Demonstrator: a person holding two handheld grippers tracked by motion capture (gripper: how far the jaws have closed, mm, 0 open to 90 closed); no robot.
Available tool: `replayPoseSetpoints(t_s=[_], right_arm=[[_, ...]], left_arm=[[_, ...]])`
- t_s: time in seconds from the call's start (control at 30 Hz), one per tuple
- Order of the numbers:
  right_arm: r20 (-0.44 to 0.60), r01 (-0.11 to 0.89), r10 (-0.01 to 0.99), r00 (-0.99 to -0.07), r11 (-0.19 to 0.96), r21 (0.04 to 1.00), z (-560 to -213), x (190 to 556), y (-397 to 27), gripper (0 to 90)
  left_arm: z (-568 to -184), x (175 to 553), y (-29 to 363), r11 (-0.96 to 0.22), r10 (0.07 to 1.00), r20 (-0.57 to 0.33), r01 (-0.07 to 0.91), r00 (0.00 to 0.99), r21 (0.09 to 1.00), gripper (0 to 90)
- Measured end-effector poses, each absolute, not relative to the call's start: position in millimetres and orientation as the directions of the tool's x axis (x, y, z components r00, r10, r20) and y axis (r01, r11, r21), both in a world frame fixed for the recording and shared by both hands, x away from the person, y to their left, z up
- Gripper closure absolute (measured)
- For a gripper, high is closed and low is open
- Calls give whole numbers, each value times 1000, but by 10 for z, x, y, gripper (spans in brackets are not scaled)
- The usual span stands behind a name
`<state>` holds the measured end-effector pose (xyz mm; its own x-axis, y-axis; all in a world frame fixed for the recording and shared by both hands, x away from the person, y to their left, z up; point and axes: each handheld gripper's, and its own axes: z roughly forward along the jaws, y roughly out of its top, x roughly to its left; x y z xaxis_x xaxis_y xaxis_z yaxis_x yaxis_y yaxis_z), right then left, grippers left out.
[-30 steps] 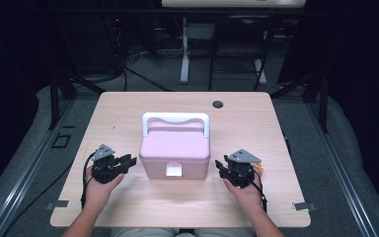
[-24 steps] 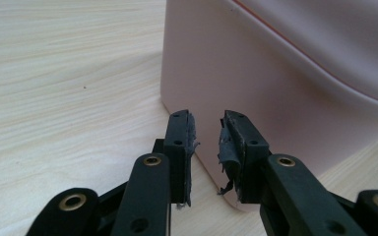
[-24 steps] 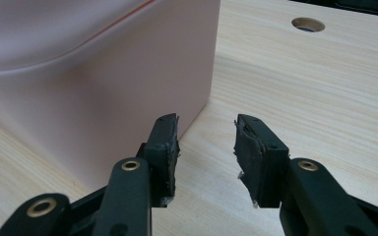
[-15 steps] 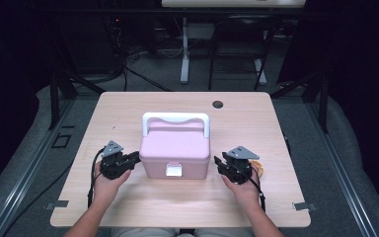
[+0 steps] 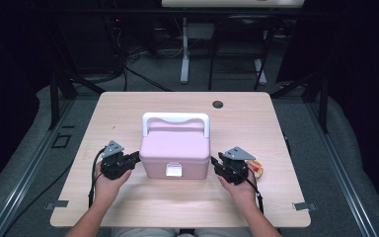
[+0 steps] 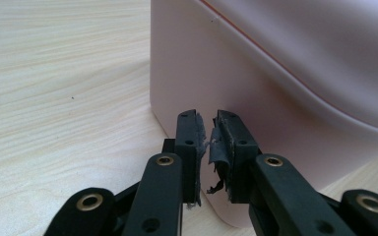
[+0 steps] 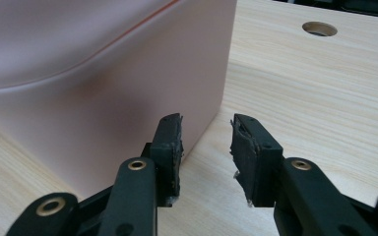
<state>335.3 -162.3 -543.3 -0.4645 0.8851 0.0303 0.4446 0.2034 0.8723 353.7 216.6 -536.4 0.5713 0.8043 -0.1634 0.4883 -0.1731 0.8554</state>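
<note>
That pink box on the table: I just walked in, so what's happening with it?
A person has a gripper on each side of the closed pink box. The left gripper has just been closing its jaws to a narrow gap with nothing between them. The right gripper stands open beside the box's corner. Neither holds it yet.

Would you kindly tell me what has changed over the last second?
The left gripper has moved in to the pink box, its jaws closing to a narrow gap, with nothing between them. The right gripper, part open, and the box stayed put.
</note>
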Motion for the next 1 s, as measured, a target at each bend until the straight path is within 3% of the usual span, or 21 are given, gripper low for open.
replayPoseSetpoints(t_s=[0.33,0.57,0.77,1.0], right_arm=[[31,450,887,-461,204,869,-5417,3334,-1611,665],[51,469,888,-458,193,862,-5403,3303,-1602,784],[9,453,883,-469,233,860,-5390,3262,-1558,889],[11,479,890,-457,235,846,-5358,3222,-1533,897]], left_arm=[[-5350,3482,2122,-173,804,-167,494,571,852,812],[-5339,3452,2095,-183,789,-167,486,591,855,837],[-5330,3427,2062,-177,790,-180,500,586,848,873],[-5311,3402,2010,-174,808,-175,511,563,842,896]])
